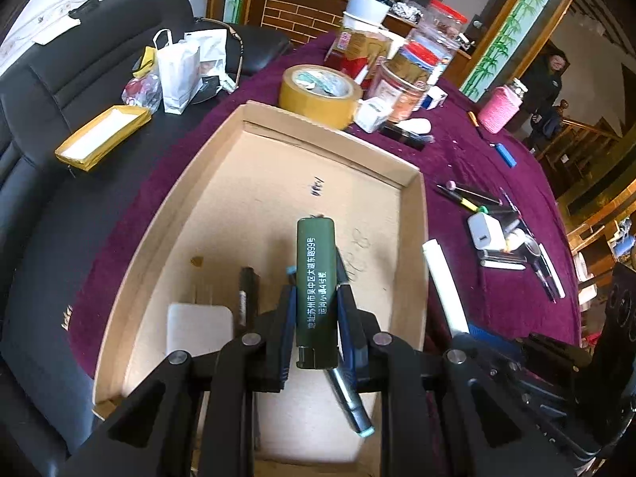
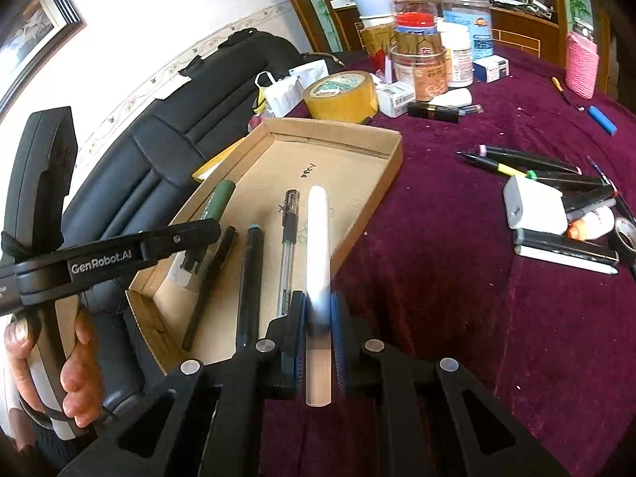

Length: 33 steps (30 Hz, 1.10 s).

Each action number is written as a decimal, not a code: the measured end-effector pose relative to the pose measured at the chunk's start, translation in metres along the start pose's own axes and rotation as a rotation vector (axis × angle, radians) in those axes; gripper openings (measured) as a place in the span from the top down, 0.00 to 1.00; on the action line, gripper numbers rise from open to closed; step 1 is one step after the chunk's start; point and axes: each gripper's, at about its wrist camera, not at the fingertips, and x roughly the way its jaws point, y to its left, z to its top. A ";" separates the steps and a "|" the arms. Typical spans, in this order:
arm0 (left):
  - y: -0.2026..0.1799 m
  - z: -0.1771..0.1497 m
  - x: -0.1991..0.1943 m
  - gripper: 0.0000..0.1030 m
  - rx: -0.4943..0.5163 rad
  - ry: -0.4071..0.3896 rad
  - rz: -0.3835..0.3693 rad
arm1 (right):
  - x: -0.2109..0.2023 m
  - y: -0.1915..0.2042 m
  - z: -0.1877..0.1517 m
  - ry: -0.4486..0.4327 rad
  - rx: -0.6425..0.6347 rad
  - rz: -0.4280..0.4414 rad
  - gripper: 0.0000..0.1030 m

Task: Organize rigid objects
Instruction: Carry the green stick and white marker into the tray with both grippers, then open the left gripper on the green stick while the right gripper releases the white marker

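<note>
A shallow cardboard tray point(image 1: 415, 198) lies on the purple tablecloth; it also shows in the right wrist view point(image 2: 391, 151). My left gripper point(image 1: 316, 298) is shut on a green lighter point(image 1: 316, 286) with white print, held above the tray. My right gripper point(image 2: 318, 310) is shut on a white stick point(image 2: 318, 238), which reaches over the tray's right wall; the stick shows in the left wrist view point(image 1: 443, 278). In the tray lie a clear pen point(image 2: 288, 246), a dark marker point(image 2: 250, 278), a black pen point(image 2: 210, 282) and a white flat block point(image 1: 198, 328).
Loose pens point(image 2: 516, 165), a white charger point(image 2: 534, 206), a blue lighter point(image 2: 602, 119) and a tape roll point(image 2: 342, 95) lie on the cloth. Jars and boxes point(image 2: 421, 63) crowd the far side. A black leather sofa point(image 1: 59, 119) with bags stands left.
</note>
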 end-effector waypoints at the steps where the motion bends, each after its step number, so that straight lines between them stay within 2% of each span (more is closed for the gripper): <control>1: 0.003 0.004 0.003 0.81 -0.003 0.006 0.003 | 0.004 0.001 0.003 0.004 -0.001 0.002 0.87; 6: 0.018 0.026 0.025 0.81 -0.027 0.044 -0.007 | 0.026 0.007 0.022 0.018 0.000 0.013 0.87; 13: 0.035 0.055 0.066 0.81 -0.042 0.072 0.066 | 0.065 0.004 0.055 0.035 0.025 -0.015 0.87; 15: 0.038 0.057 0.074 0.81 -0.051 0.085 0.056 | 0.076 0.000 0.058 0.059 0.047 -0.010 0.86; 18: 0.038 0.059 0.079 0.81 -0.038 0.076 0.085 | 0.086 0.004 0.063 0.067 0.032 -0.040 0.86; 25: 0.036 0.061 0.080 0.81 -0.030 0.068 0.098 | 0.104 0.011 0.069 0.076 -0.001 -0.085 0.86; 30: 0.042 0.061 0.079 0.80 -0.057 0.056 0.068 | 0.104 0.014 0.066 0.058 -0.037 -0.096 0.85; 32: 0.045 0.060 0.077 0.72 -0.078 0.050 0.051 | 0.103 0.014 0.066 0.065 -0.044 -0.082 0.82; 33: 0.046 0.060 0.076 0.62 -0.084 0.048 0.049 | 0.100 0.012 0.066 0.064 -0.036 -0.068 0.75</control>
